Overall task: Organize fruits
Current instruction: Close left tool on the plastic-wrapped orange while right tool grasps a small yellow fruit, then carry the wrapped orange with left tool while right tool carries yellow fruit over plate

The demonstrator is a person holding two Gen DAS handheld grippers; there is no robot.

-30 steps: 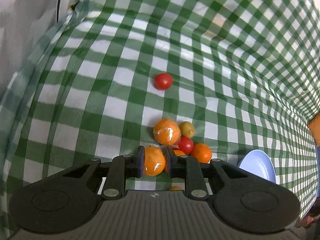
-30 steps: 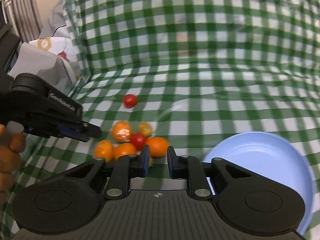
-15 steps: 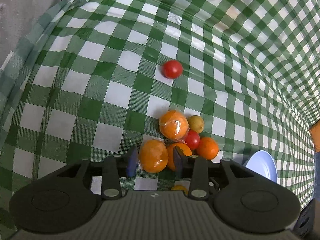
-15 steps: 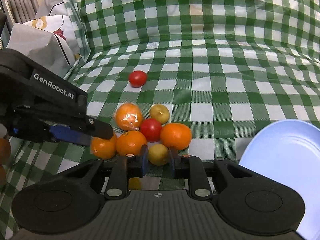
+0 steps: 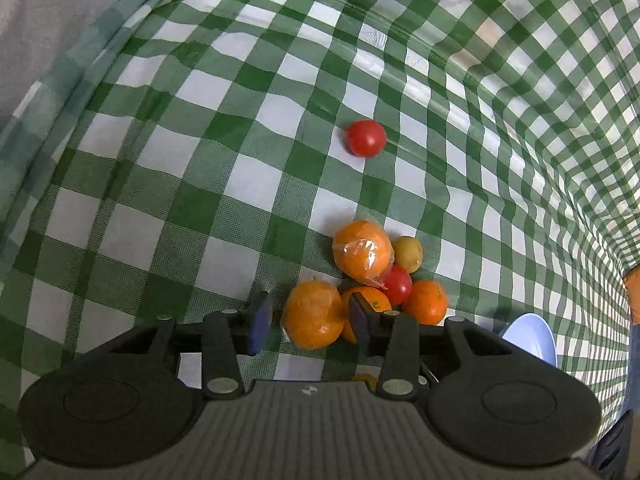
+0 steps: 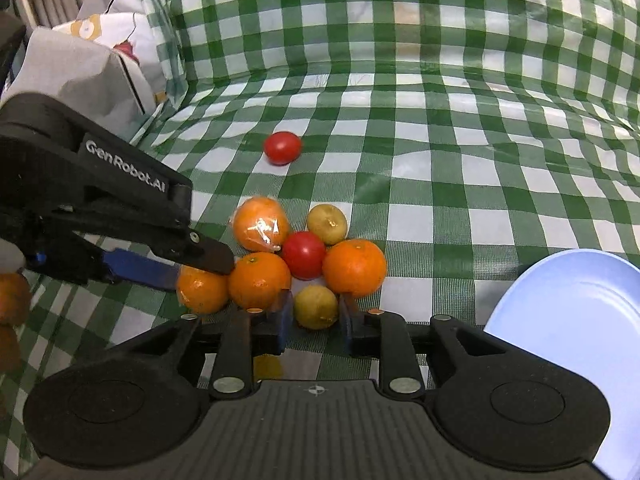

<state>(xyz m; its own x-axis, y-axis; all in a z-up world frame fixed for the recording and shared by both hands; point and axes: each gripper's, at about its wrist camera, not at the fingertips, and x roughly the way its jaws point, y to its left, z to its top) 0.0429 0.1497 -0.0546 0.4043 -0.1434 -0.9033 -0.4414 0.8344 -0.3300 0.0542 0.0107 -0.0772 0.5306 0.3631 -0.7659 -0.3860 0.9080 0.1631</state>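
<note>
Now that left gripper (image 5: 306,320) let go, jaws spread around orange (image 5: 314,314) left beside pile; right gripper (image 6: 314,314) dropped lower, pinching yellow fruit (image 6: 316,306), plate (image 6: 568,320) still bare.

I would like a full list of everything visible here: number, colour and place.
oranges: four, orange, clustered mid-cloth; one plastic-wrapped
tomatoes: two, red; one in the cluster, one apart behind it
small round fruits: two, yellow-green, in the cluster
plate: one, light blue, right of the cluster
tablecloth: one, green-white check, under everything
bag: one, grey, far left
left gripper: black, blue pads, open around the leftmost orange
right gripper: black, at the nearest yellow-green fruit
</note>
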